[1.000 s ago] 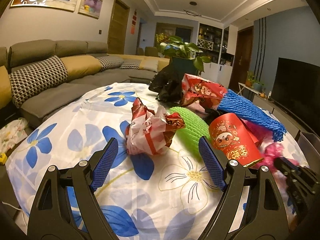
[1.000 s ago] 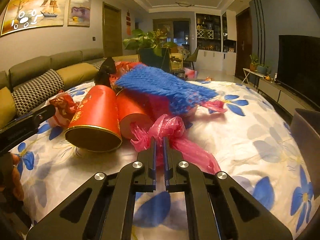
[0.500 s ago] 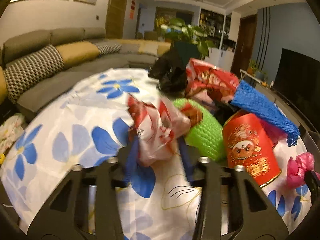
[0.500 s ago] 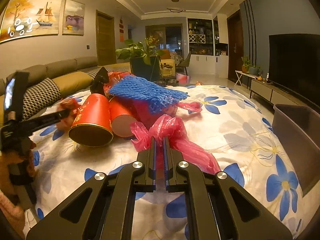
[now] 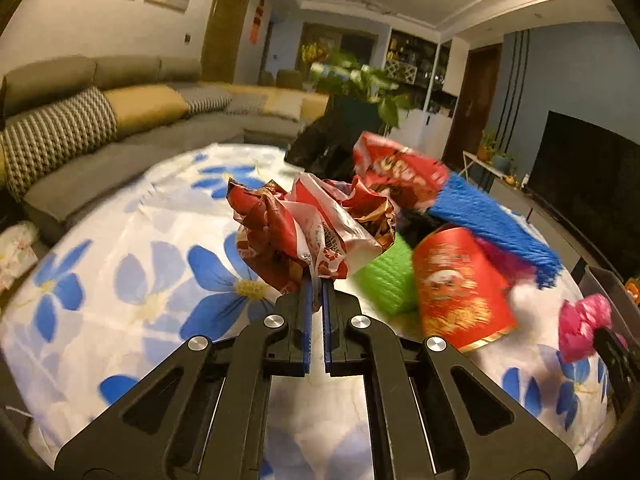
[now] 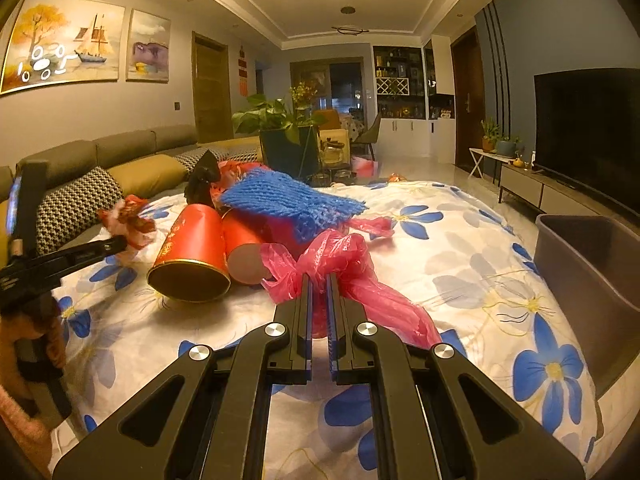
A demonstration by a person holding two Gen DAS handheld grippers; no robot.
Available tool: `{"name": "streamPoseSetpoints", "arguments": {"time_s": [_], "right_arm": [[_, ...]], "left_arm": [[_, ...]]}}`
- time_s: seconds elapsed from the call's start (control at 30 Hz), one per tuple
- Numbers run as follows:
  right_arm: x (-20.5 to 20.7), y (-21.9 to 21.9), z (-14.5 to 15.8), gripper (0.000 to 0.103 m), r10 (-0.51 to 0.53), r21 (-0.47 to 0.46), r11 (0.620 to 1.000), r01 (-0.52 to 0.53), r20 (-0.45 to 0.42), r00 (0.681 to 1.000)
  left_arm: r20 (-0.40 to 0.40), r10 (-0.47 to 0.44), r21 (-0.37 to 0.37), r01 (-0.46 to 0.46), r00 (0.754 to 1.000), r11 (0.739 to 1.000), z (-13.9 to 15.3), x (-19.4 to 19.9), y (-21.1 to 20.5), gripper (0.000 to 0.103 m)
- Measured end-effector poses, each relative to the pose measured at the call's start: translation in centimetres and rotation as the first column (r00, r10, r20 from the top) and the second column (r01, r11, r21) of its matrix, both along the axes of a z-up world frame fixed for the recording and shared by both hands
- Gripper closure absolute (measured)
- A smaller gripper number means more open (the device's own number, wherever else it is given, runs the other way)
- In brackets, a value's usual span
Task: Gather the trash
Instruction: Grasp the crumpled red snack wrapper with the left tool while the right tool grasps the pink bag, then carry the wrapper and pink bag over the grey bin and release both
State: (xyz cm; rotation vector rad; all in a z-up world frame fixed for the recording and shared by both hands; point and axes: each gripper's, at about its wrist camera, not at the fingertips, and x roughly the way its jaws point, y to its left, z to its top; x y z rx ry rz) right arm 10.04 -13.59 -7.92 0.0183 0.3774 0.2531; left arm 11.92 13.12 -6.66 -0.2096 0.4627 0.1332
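Note:
My left gripper [image 5: 316, 280] is shut on a crumpled red and white wrapper [image 5: 308, 232] and holds it above the flowered cloth [image 5: 132, 280]. My right gripper [image 6: 319, 280] is shut on a pink plastic bag [image 6: 340, 256] that trails onto the cloth. Trash lies in a pile: a red paper cup [image 5: 460, 284], a green foam net [image 5: 384, 280], a blue foam net [image 5: 492, 220], a red packet [image 5: 396, 172] and a black bag [image 5: 324, 148]. The left gripper with its wrapper [image 6: 128, 220] also shows in the right wrist view.
A dark grey bin [image 6: 592, 276] stands at the table's right edge. A second red cup [image 6: 244, 248] lies beside the first. A sofa [image 5: 100, 128] runs along the left, a potted plant [image 6: 284, 136] stands behind the table, a TV [image 6: 588, 128] on the right.
My left gripper has closed on the red and white wrapper and lifted it off the cloth. My right gripper has stayed shut on the pink bag and drawn back a little.

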Motion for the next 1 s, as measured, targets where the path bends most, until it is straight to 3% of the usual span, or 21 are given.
{"name": "streamPoseSetpoints", "arguments": {"time_s": [0.23,0.57,0.8,1.0], "right_arm": [[-1.0,-1.0,1.1,0.096,-0.02,0.011,1.0,0.02,0.031,0.999],[-2.7,-4.5,3.0,0.096,-0.095,0.026,0.995,0.093,0.085,0.992],[-3.6,-9.0,4.6,0.096,-0.198,0.054,0.98,0.192,0.127,0.972],[-4.2,-13.0,5.7,0.096,-0.308,0.06,0.951,0.302,0.172,0.936]], "left_arm": [[0.083,-0.064,0.02,0.063,0.994,0.998,2.8,-3.3,-2.7,0.1],[0.092,-0.213,0.055,0.208,0.973,0.976,3.7,-3.3,-9.0,0.1],[0.111,-0.334,0.08,0.326,0.936,0.942,4.9,-2.9,-14.1,0.1],[0.127,-0.448,0.107,0.437,0.885,0.893,6.1,-2.0,-19.0,0.1]]}}
